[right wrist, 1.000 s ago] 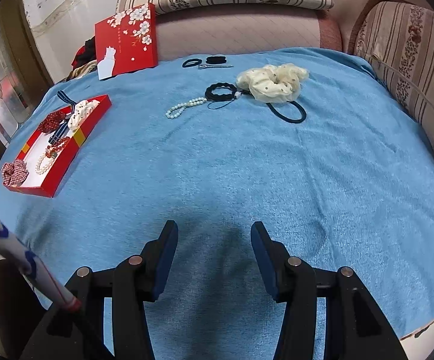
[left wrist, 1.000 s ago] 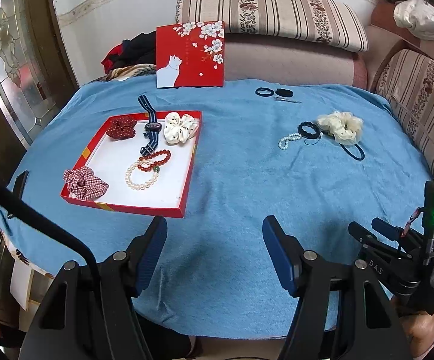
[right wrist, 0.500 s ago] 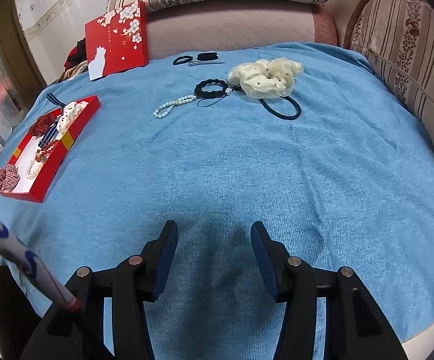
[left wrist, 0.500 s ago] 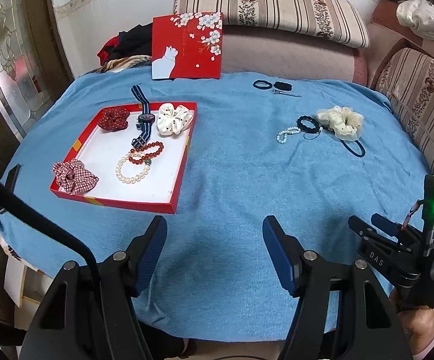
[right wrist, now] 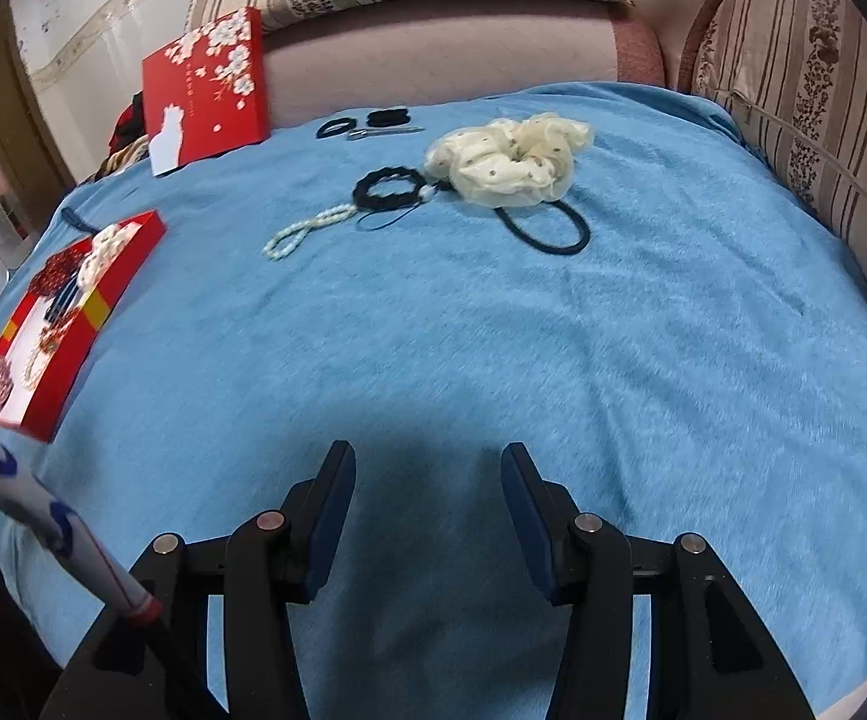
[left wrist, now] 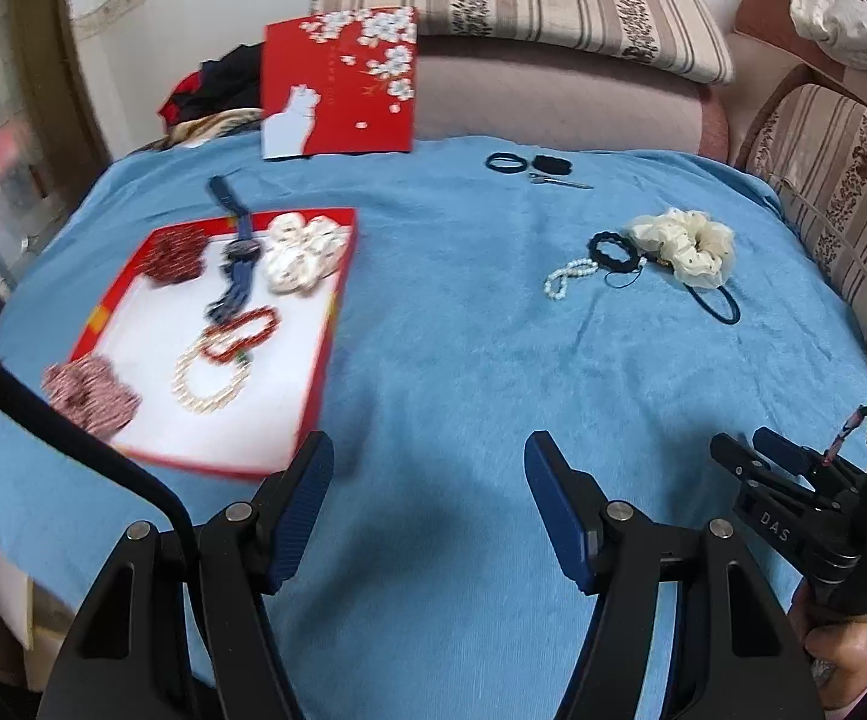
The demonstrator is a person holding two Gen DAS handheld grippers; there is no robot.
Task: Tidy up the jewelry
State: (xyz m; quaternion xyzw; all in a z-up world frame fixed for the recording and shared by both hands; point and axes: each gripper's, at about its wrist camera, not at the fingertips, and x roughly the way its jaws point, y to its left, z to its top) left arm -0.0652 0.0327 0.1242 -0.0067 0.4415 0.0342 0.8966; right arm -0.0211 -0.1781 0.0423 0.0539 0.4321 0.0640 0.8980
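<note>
A red tray (left wrist: 337, 306) (right wrist: 127, 276) on the blue cloth holds scrunchies, a blue watch (left wrist: 241, 264), a red bead bracelet (left wrist: 241, 333) and a pearl bracelet (left wrist: 208, 381). Loose on the cloth lie a cream scrunchie (left wrist: 688, 243) (right wrist: 511, 165), a black beaded bracelet (left wrist: 613, 249) (right wrist: 388, 187), a small pearl bracelet (left wrist: 568, 277) (right wrist: 307, 231), a thin black hair tie (right wrist: 547, 228) and, farther back, black hair ties with a clip (left wrist: 532, 167) (right wrist: 373, 123). My left gripper (left wrist: 427, 474) is open over bare cloth right of the tray. My right gripper (right wrist: 427, 480) is open over bare cloth, well short of the loose pieces.
A red box lid with a white cat and blossoms (left wrist: 340, 81) (right wrist: 205, 87) leans against the striped sofa (left wrist: 523, 0) at the back. A striped cushion (right wrist: 805, 108) borders the right side. The blue cloth (right wrist: 553, 360) drops off at the near edge.
Both views have closed in on the cloth: the tray and the loose jewelry look larger and nearer. The tray has slid left in both views. Neither gripper's jaws have changed.
</note>
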